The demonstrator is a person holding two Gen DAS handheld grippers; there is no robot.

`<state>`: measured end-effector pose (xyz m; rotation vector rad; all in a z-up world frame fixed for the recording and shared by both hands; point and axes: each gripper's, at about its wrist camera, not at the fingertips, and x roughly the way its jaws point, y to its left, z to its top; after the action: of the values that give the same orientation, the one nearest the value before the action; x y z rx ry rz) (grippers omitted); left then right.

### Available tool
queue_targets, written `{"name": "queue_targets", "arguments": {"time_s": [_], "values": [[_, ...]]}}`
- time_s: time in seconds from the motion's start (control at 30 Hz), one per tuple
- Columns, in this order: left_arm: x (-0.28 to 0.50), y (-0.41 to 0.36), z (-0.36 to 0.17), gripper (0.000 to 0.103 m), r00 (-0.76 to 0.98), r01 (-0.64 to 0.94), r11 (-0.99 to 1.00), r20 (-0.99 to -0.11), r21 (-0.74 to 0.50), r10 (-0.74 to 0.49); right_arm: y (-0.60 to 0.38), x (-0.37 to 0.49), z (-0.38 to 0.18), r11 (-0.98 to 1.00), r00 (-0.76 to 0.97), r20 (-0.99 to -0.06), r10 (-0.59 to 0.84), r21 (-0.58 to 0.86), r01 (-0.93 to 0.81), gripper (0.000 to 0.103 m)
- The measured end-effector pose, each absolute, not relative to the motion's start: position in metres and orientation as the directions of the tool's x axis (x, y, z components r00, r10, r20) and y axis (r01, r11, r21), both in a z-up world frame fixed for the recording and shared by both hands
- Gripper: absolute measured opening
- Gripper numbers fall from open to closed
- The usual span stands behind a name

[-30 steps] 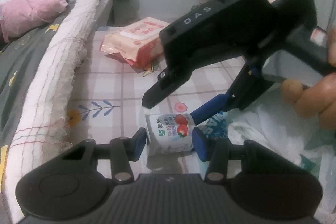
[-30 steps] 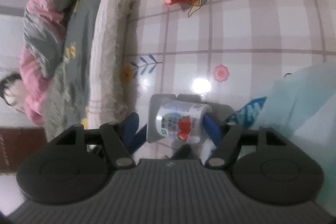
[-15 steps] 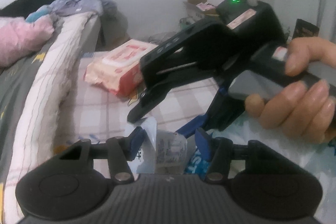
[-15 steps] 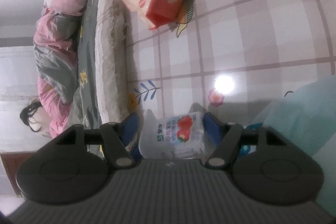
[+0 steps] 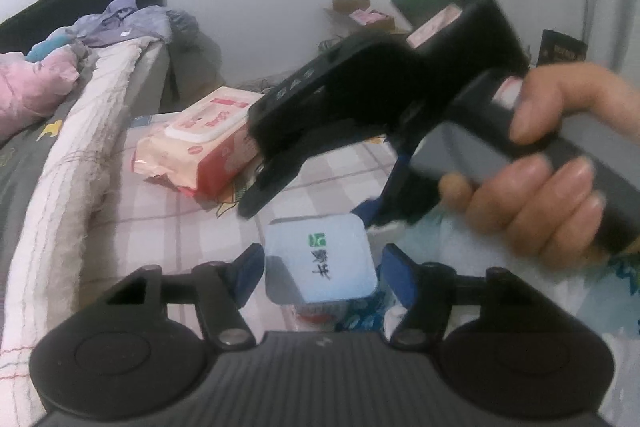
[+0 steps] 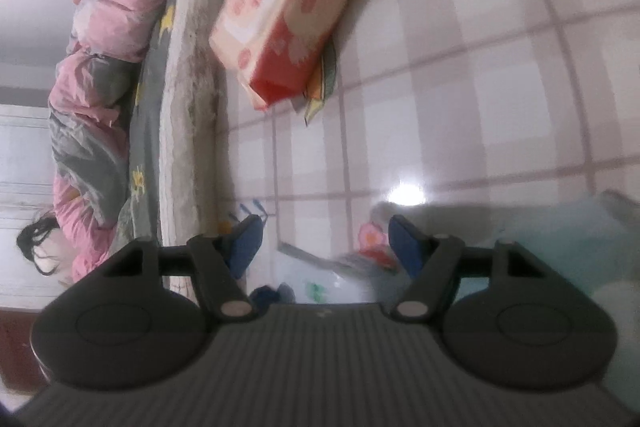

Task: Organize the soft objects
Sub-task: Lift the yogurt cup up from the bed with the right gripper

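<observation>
Handing over the yogurt cup (image 5: 320,261) — left gripper (image 5: 322,267) has just been opening, fingers spread beside it; right gripper (image 6: 326,241) spread too, grip unclear — should clamp squarely.

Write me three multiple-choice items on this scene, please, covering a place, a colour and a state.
1. The wipes pack lies: A on the checked cloth; B on the bed; C in a gripper.
2. The cup has a lid coloured: A red; B pale blue; C black.
3. The left gripper is: A shut on the cup; B open around the cup; C shut on nothing.
1A, it rests flat on the cloth. 2B, the lid faces the left camera. 3B, its jaws have just been opening; gaps flank the cup.
</observation>
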<state>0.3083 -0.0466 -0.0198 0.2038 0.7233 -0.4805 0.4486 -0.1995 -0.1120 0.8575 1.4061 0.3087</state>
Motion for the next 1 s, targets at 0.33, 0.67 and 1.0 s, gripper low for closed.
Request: {"name": "queue_targets", "arguments": {"time_s": [0.33,0.67,1.0], "values": [[0.312,-0.035,-0.031,0.076,0.571,0.485,0.875,-0.759,0.005,-0.312,-0.202,0.432,-0.079,0.763,0.173,-0.783,0.597,0.621,0.179,0.063],[0.32,-0.052,-0.041,0.06,0.625,0.487,0.87,-0.729,0.084,-0.279,-0.199,0.422,-0.084,0.755,0.194,-0.777,0.599,0.629,0.186,0.038],[0.312,-0.045,-0.021,0.055,0.657,0.452,0.89,-0.698,0.062,-0.285,-0.193,0.414,-0.072,0.752,0.219,-0.764,0.608,0.642,0.151,0.036]]}}
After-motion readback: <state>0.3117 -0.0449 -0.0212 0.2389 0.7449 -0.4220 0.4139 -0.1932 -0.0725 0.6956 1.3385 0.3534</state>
